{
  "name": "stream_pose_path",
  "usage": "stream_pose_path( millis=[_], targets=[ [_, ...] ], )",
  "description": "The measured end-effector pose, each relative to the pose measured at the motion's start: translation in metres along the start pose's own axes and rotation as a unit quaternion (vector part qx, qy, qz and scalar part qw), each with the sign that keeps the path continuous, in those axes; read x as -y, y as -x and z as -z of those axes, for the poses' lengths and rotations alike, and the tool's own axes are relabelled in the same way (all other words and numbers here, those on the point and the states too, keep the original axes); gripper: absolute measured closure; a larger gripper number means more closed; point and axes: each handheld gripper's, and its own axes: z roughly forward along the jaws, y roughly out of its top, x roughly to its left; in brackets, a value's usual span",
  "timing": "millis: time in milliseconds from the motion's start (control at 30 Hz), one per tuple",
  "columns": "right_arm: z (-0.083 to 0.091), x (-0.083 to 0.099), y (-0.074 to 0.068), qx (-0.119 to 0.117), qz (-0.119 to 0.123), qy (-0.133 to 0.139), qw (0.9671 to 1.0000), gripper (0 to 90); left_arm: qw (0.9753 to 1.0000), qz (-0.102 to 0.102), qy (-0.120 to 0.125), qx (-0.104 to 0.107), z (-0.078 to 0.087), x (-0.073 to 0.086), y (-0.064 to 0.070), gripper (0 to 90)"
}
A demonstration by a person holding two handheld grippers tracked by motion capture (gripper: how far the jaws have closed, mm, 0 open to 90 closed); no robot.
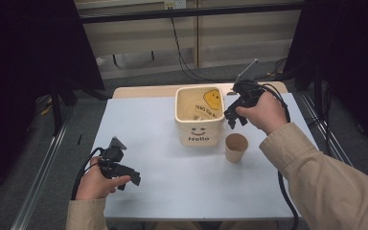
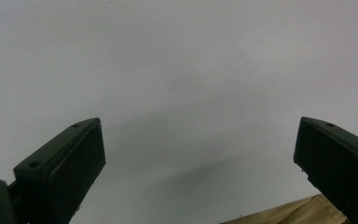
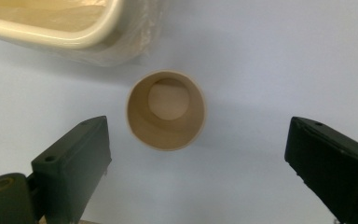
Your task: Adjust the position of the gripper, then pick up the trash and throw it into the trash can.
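Two sets of tongs are working over a pale desk (image 1: 172, 167), each held in one hand. In the right gripper view, the right tongs (image 3: 198, 163) are hanging released, jaws spread wide, looking straight down at a tan paper cup (image 3: 166, 110) that is standing upright and empty between and just ahead of the jaws, touching neither. Beyond the cup, at the far left of that view, the rounded rim of a cream bucket (image 3: 74, 32) is showing, with a clear plastic liner spilling over its edge; cup and bucket are sitting near each other but apart. From the high view, the right tongs (image 1: 235, 117) are hovering above the desk, with the paper cup (image 1: 235, 147) just below and the bucket (image 1: 200, 120), printed with a smiley face and the word Hello, just beside them toward the person's left; a yellow smiley sticker is lying inside the bucket. The right hand (image 1: 263, 112) is gripping the handle, a beige sleeve behind it. The left tongs (image 1: 133, 178) are being held low over the near left part of the desk, well apart from cup and bucket. In the left gripper view the left tongs (image 2: 200, 158) are also standing released, jaws wide, with bare desk surface between them and a strip of beige sleeve (image 2: 289, 213) near the right jaw.
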Motion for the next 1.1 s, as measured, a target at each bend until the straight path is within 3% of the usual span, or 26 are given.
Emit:
stream_pose_path(
  millis=[333, 367, 900, 1100],
  targets=[
    [-0.002, -0.002, -0.008, -0.001, 0.002, 0.001, 1.0000, 6.5, 1.0000, -0.004, 0.004, -0.003, 0.000, 0.000, 0.000, 1.8],
    [-0.003, -0.003, -0.007, 0.002, 0.000, 0.000, 1.0000, 6.4, 0.9999, -0.013, 0.004, -0.006, 0.001, 0.000, -0.002, 1.8],
    [-0.010, -0.003, -0.008, 0.005, 0.003, -0.002, 1.0000, 5.9, 1.0000, -0.008, 0.005, -0.004, 0.001, 0.001, -0.002, 1.8],
    [-0.024, -0.004, -0.010, -0.002, 0.003, -0.009, 0.9999, 6.0, 0.9999, 0.004, 0.012, -0.001, 0.001, 0.001, -0.002, 1.8]
  ],
)
